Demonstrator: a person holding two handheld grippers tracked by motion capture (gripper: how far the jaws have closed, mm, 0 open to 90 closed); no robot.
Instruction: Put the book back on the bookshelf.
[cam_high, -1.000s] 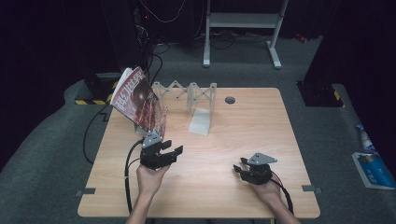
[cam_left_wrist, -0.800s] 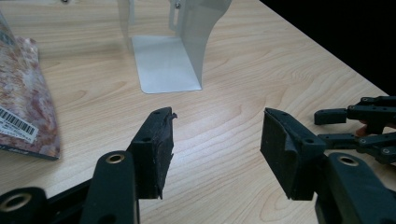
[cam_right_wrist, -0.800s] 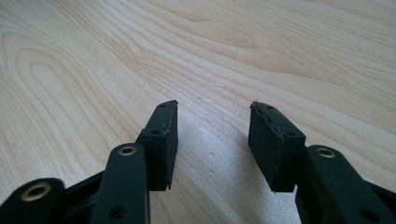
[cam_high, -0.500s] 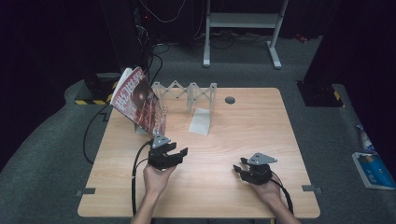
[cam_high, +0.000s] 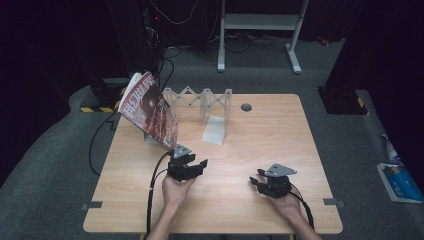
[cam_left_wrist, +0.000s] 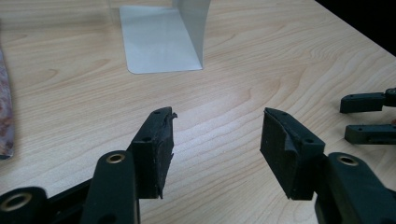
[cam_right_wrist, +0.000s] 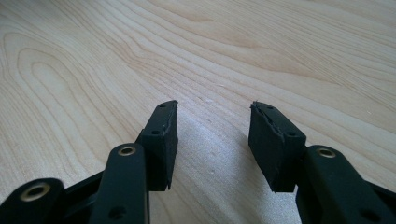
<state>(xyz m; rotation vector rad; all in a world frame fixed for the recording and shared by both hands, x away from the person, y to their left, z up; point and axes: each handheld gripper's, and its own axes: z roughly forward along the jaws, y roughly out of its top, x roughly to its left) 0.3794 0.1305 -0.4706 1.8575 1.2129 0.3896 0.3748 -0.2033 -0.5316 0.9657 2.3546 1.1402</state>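
**Magazine leaning with little support at the rack's end**

Both tongs rest low over the bare wooden worktop (cam_high: 300, 130), each with its jaws apart and nothing between them. The left tongs (cam_high: 197, 167) sit just in front of the magazine (cam_high: 150, 107); the right tongs (cam_high: 256, 182) lie well apart from it, toward the near right of the worktop.

The magazine stands tilted at the far left of the worktop, leaning at the left end of a clear accordion-style file rack (cam_high: 200, 97). Whether its foot sits inside a slot I cannot tell. A metal bookend (cam_left_wrist: 161, 37) stands just right of it.

Risks, as I judge them:
- The magazine is floppy and steeply tilted; a nudge from the left tongs could send it sliding flat or off the left edge.
- The rack looks light, so a sideways pull could drag or collapse it.
- Pinching 1 cover alone could let the pages fan open.
- The trailing cable (cam_high: 155, 180) could catch the worktop edge during a reach.
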